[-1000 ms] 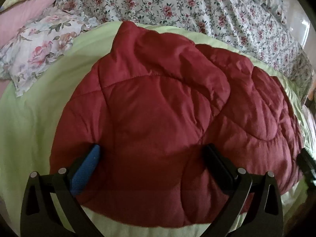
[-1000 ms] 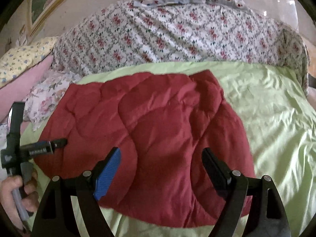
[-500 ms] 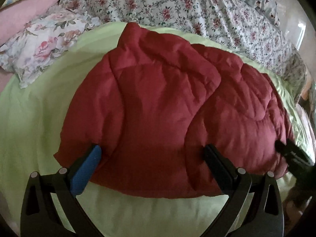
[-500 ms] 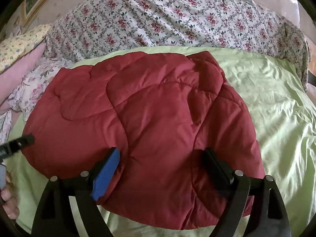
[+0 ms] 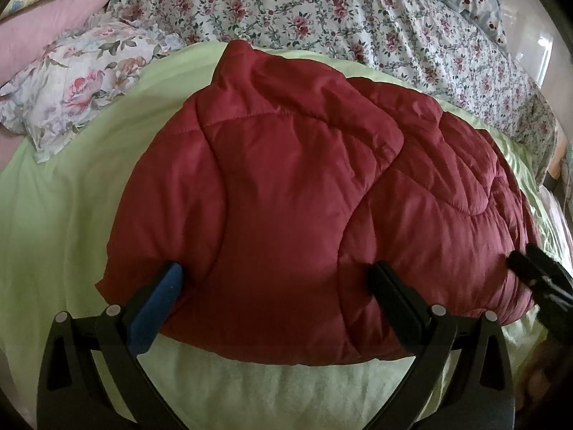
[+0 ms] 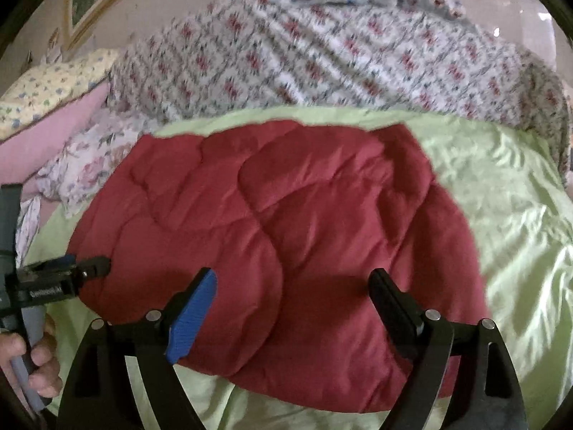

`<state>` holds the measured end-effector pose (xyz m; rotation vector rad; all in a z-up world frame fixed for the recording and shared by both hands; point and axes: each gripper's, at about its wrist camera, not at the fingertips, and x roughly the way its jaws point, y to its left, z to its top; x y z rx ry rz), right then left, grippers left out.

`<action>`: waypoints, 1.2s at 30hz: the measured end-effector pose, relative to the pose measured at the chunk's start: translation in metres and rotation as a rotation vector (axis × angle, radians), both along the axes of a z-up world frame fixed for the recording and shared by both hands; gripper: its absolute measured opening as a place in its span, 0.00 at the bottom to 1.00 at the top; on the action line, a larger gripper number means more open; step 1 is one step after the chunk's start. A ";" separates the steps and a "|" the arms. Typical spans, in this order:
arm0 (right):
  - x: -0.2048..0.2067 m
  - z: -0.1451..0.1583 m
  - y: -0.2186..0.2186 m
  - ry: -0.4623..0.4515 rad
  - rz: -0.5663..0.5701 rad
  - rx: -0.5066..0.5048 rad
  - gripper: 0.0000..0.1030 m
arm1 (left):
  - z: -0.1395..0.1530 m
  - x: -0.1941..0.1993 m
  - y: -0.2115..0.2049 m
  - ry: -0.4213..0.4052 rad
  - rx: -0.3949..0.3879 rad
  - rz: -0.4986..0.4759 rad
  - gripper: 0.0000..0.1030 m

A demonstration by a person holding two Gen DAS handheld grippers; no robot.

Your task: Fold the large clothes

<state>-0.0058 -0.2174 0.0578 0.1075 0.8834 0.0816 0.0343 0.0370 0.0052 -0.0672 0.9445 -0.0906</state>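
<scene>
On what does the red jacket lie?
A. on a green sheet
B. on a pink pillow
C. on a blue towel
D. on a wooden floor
A: the red jacket lies flat on the green sheet, which shows around it on all sides in both views.

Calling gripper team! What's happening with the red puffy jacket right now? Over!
Left hand-held gripper open, holding nothing. Right hand-held gripper open too. Red puffy jacket lies bundled on the green sheet. Nothing lying on the jacket. Over.
</scene>
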 end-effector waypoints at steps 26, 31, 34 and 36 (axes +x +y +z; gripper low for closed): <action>0.030 -0.002 0.000 0.122 -0.020 -0.002 0.87 | 0.012 0.018 -0.017 0.022 0.099 -0.031 1.00; 0.038 -0.011 -0.007 0.130 -0.034 -0.001 0.89 | 0.009 0.021 -0.017 0.021 0.100 -0.032 1.00; 0.041 -0.013 -0.010 0.130 -0.037 -0.004 0.89 | 0.007 0.023 -0.018 0.022 0.100 -0.034 1.00; 0.043 -0.014 -0.010 0.131 -0.039 -0.007 0.89 | 0.006 0.026 -0.018 0.023 0.098 -0.034 1.00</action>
